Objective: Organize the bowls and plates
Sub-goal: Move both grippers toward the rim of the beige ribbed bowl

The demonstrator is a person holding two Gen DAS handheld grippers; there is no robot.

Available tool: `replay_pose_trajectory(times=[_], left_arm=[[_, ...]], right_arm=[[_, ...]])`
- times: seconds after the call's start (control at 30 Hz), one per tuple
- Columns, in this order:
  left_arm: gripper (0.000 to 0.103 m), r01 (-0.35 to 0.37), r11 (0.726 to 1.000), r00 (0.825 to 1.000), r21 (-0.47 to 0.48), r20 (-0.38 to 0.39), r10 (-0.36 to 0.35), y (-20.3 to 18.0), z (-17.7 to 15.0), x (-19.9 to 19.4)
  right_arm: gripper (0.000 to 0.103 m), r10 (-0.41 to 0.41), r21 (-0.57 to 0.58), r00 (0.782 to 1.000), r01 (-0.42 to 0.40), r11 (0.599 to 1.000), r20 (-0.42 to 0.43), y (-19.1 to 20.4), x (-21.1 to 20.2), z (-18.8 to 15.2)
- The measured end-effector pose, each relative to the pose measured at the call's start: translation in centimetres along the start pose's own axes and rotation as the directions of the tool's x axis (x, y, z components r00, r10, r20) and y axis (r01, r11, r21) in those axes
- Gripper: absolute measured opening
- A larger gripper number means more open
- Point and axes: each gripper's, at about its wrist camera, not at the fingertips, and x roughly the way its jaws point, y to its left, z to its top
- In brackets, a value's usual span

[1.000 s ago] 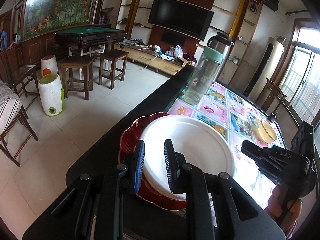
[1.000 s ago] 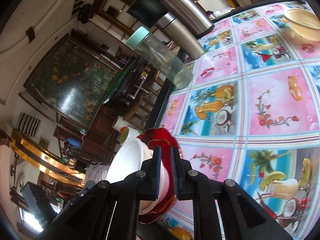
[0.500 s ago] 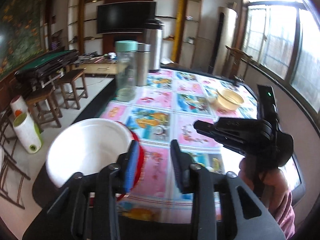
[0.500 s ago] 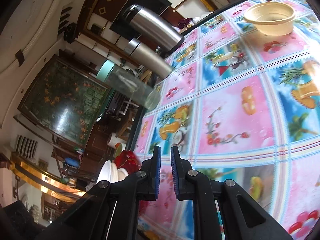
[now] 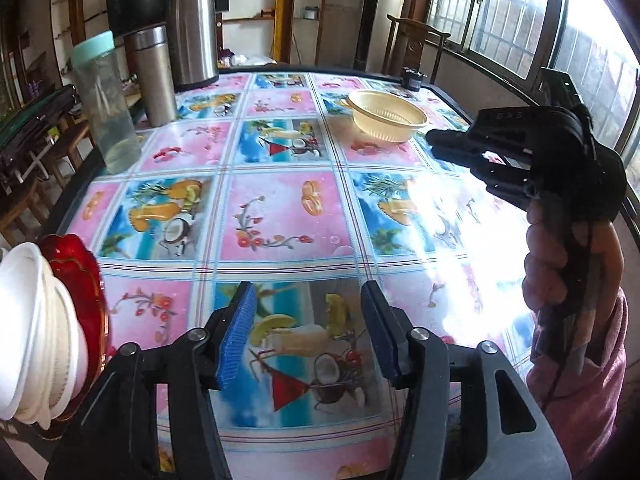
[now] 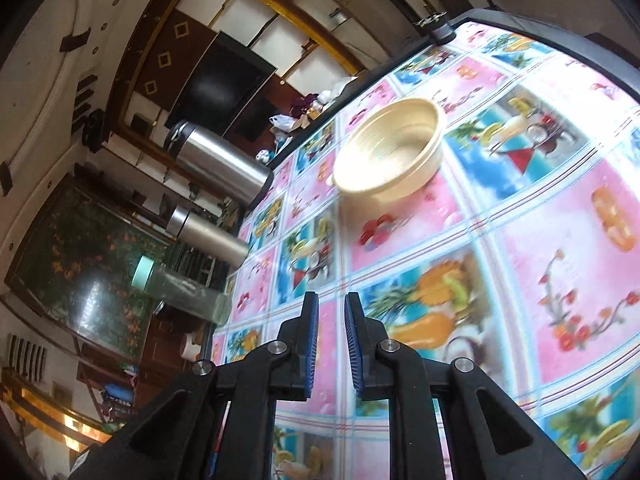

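The left tool (image 5: pixel 306 330) hangs above the near part of the bench (image 5: pixel 280 208) with its blue-padded fingers (image 5: pixel 236 336) spread wide and nothing between them. At the bench's near left corner sits a stack of white plates (image 5: pixel 28 328) on a red plate (image 5: pixel 84 280) — the stack lies at the far left edge of the left wrist view, clear of the left tool. Farther across the patterned cloth, a cream bowl (image 5: pixel 386 120) stands alone, upright and open side up, near the far right part of the bench. The right tool (image 6: pixel 331 344), held in a person's hand (image 5: pixel 560 248) with a pink sleeve (image 5: pixel 580 392), is tilted on its side and points toward that bowl (image 6: pixel 390 150); its pads stand close together with only a narrow gap, gripping nothing. The bowl is well apart from its fingertips. Along the left edge of the bench stand a clear jar with a mint-green lid (image 5: pixel 102 100), a slim steel flask (image 5: pixel 154 74) and a larger steel thermos (image 5: pixel 192 28) — all upright.
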Motion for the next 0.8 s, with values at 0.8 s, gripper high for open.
replay_pose_trajectory(times=[0.8], left_arm=[[0.060,0.127,0.920,0.980,-0.371,-0.094,-0.173,-1.6,19.8,17.2]], right_arm=[[0.042,-0.140,0.091,0.990,0.140,0.986,-0.006,-6.3,5.4,15.4]])
